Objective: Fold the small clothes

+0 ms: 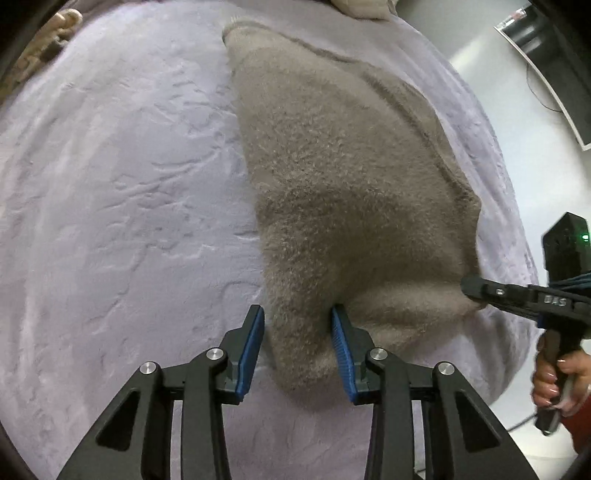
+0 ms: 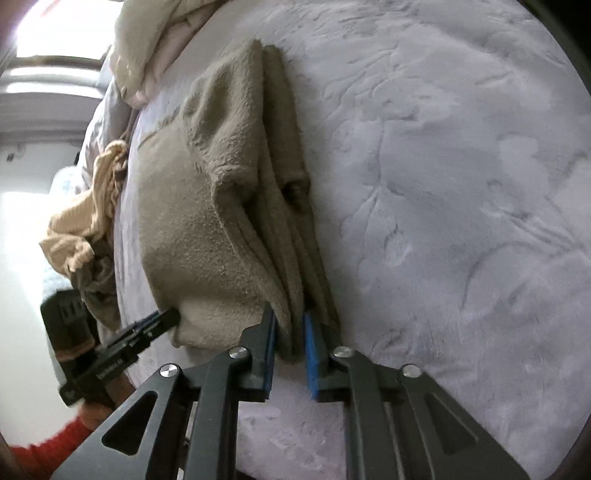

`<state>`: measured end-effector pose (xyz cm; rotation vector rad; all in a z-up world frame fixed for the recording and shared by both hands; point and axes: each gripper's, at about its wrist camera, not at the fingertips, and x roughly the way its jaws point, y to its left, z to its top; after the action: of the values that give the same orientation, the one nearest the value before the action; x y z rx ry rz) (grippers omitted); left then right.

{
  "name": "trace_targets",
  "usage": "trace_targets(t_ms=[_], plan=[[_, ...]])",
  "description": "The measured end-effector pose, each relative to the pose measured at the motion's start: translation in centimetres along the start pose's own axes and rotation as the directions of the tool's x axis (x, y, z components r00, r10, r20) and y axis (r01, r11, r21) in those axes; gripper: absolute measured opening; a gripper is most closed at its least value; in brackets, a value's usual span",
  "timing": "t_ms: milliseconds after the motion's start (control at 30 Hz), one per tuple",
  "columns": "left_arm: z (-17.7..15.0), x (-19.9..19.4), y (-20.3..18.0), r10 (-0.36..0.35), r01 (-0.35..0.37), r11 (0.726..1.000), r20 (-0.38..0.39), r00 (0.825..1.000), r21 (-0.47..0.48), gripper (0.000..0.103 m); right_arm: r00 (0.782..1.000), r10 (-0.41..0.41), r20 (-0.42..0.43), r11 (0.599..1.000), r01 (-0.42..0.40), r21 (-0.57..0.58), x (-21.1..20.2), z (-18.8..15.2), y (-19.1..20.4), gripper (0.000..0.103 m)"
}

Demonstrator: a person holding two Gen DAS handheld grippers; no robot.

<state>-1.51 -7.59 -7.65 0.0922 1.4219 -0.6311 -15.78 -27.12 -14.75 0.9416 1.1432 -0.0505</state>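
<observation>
Both tools (image 1: 298, 334) (image 2: 289, 334) at garment (image 1: 351, 192) edge

A bed (image 1: 110, 184) covered by a pale lilac plush blanket (image 2: 461, 166), its nap brushed into swirls and creases, carries everything. Directly on it lies a fuzzy taupe garment (image 1: 351, 177), folded into layers. Far on the blanket in the left wrist view sits a cream pillow (image 1: 364, 8). A heap of tan ribbed clothes (image 2: 88, 221) rests at the bed's edge.
</observation>
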Motion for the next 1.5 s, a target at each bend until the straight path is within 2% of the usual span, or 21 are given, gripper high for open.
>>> trace_targets(t_ms=[67,100,200,267,333,433,500,533,667,833,867,900,933,967,1000,1067,1133,1233,1267,1367,1500], plan=[[-0.3,-0.6,-0.4,0.057,-0.057,0.998,0.013,0.998,0.003,0.061,0.999,-0.032,0.005,0.999,0.032,-0.007,-0.9,0.0,0.3,0.023],[0.1,-0.5,-0.2,0.071,-0.071,0.998,0.017,0.997,0.003,0.062,0.999,-0.043,0.022,0.999,0.044,-0.019,-1.7,0.1,0.9,0.024],[0.3,-1.1,-0.1,0.092,-0.092,0.996,0.022,0.995,-0.016,0.062,0.995,-0.029,0.095,0.997,0.036,-0.064,-3.7,1.0,2.9,0.024],[0.1,-1.5,-0.1,0.110,-0.109,0.994,0.015,0.994,-0.023,0.062,0.991,0.015,0.131,0.995,-0.002,-0.103,-4.2,2.2,4.9,0.024],[0.1,-1.5,-0.6,0.138,-0.138,0.990,0.010,0.990,-0.014,0.062,0.990,0.046,0.135,0.988,-0.026,-0.150,-3.7,3.6,6.7,0.024],[0.2,-1.4,-1.1,0.154,-0.154,0.988,0.012,0.988,-0.005,0.062,0.995,0.010,0.097,0.985,0.007,-0.173,-1.3,5.3,7.5,0.024],[0.4,-1.5,-1.3,0.157,-0.157,0.988,0.009,0.988,-0.010,0.062,0.996,-0.062,0.065,0.987,0.071,-0.146,0.7,6.0,6.2,0.022],[0.3,-1.6,-1.3,0.159,-0.159,0.987,0.003,0.987,-0.017,0.062,0.997,-0.064,0.051,0.991,0.070,-0.116,1.2,6.2,5.2,0.021],[0.0,-2.7,-0.4,0.162,-0.162,0.986,-0.003,0.987,-0.040,0.062,0.998,0.023,0.062,1.000,-0.024,0.011,0.5,5.3,2.4,0.018],[-0.6,-3.7,-0.7,0.170,-0.170,0.985,-0.010,0.985,-0.038,0.062,0.998,0.021,0.059,0.999,-0.023,0.030,-1.8,3.8,2.7,0.032],[-0.6,-3.8,-0.7,0.169,-0.170,0.985,-0.014,0.985,-0.037,0.062,0.998,0.019,0.059,0.999,-0.022,0.035,-2.1,3.5,2.8,0.047],[-0.6,-3.9,-0.8,0.170,-0.170,0.985,-0.019,0.985,-0.036,0.062,0.998,0.014,0.059,0.999,-0.016,0.038,-2.5,3.2,3.0,0.068],[-0.6,-4.1,-0.9,0.171,-0.171,0.985,-0.021,0.985,-0.036,0.064,0.998,0.008,0.059,0.999,-0.010,0.040,-2.8,3.0,3.1,0.076],[-0.6,-4.2,-0.9,0.170,-0.170,0.985,-0.018,0.985,-0.035,0.081,0.998,0.003,0.062,0.999,-0.005,0.040,-3.1,2.7,3.3,0.081],[-0.8,-4.8,-0.8,0.172,-0.172,0.985,-0.009,0.985,-0.035,0.095,0.998,-0.002,0.062,0.999,0.000,0.038,-3.3,2.5,3.5,0.081],[-0.8,-5.7,-1.0,0.176,-0.175,0.984,0.034,0.984,-0.032,0.096,0.999,-0.017,0.049,0.999,0.015,0.039,-3.5,2.3,3.7,0.082],[-0.8,-6.2,-1.0,0.177,-0.176,0.984,0.037,0.984,-0.032,0.096,0.999,-0.010,0.040,0.999,0.009,0.033,-3.7,2.0,4.2,0.086],[-1.0,-6.7,-0.2,0.161,-0.160,0.985,0.012,0.987,-0.069,0.096,0.999,-0.027,0.040,1.000,0.026,0.015,-3.6,1.7,5.2,0.103],[-1.0,-6.7,0.1,0.153,-0.152,0.986,0.003,0.988,-0.075,0.096,0.999,-0.031,0.018,0.999,0.031,0.013,-3.4,1.7,5.4,0.103],[-1.1,-7.1,0.4,0.172,-0.171,0.983,0.004,0.985,-0.072,0.096,0.999,0.054,0.007,0.998,-0.054,0.012,-3.1,1.2,6.0,0.103],[-1.4,-7.5,0.7,0.150,-0.150,0.986,-0.003,0.989,-0.072,0.096,0.999,0.038,0.004,0.999,-0.038,-0.030,-2.9,0.7,7.5,0.103]])
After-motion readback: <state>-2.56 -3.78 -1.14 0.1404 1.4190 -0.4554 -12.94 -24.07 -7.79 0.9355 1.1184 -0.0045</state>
